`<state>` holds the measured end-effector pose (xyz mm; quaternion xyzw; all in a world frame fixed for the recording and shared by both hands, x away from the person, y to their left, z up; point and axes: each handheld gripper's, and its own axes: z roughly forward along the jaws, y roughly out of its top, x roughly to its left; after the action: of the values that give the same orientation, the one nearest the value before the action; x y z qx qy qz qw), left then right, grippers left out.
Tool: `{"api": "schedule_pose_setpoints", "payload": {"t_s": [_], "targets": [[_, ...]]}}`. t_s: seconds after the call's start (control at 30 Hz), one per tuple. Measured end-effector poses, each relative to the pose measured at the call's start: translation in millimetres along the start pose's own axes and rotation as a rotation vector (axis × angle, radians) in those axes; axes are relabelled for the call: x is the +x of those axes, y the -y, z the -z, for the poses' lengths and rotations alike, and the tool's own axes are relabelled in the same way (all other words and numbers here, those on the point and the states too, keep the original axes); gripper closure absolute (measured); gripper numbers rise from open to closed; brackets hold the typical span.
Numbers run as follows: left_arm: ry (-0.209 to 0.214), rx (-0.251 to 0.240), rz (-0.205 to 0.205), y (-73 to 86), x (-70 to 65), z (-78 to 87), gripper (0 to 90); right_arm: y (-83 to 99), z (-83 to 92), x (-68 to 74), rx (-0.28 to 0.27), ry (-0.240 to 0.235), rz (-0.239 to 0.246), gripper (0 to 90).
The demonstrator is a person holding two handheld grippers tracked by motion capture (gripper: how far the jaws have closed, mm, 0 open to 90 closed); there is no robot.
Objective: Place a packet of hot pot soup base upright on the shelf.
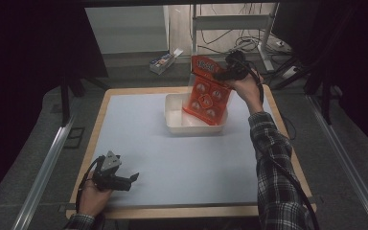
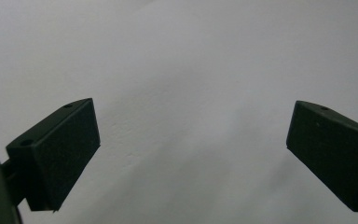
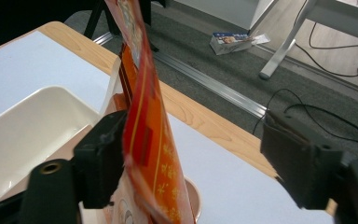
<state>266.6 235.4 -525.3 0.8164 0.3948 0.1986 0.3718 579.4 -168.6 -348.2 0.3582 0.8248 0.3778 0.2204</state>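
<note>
An orange packet (image 1: 206,98) with several round items on its face stands tilted in the white tray (image 1: 172,122) at the back of the table. My right gripper (image 1: 230,69) is at the packet's top edge, held by a hand in a plaid sleeve. In the right gripper view the orange packet (image 3: 151,140) leans against the left jaw while the other jaw stands well apart, so the right gripper (image 3: 191,154) is open. My left gripper (image 1: 133,178) rests near the front left corner, and the left gripper (image 2: 191,140) is open over the bare white mat.
The white mat (image 1: 172,163) covers a wooden table with a pale rim. A small box (image 1: 164,61) lies on the floor beyond the table, beside metal desk legs and cables (image 1: 249,43). Metal rails run along both sides.
</note>
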Motion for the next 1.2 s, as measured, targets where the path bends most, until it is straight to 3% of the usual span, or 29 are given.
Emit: {"api": "schedule_pose_setpoints", "payload": {"t_s": [0.2,0.8,1.2], "targets": [[0.029,-0.017,-0.006,0.8,-0.3,-1.6,0.0,-2.8,9.0,1.5,-0.014,-0.018,0.025,15.6],[0.018,-0.069,-0.016,1.4,2.3,1.3,0.0,1.5,39.7,8.6,-0.058,-0.073,0.031,5.8],[0.002,-0.043,-0.047,-0.4,-2.4,-0.7,0.0,19.3,54.5,12.7,-0.077,-0.096,0.014,2.2]]}}
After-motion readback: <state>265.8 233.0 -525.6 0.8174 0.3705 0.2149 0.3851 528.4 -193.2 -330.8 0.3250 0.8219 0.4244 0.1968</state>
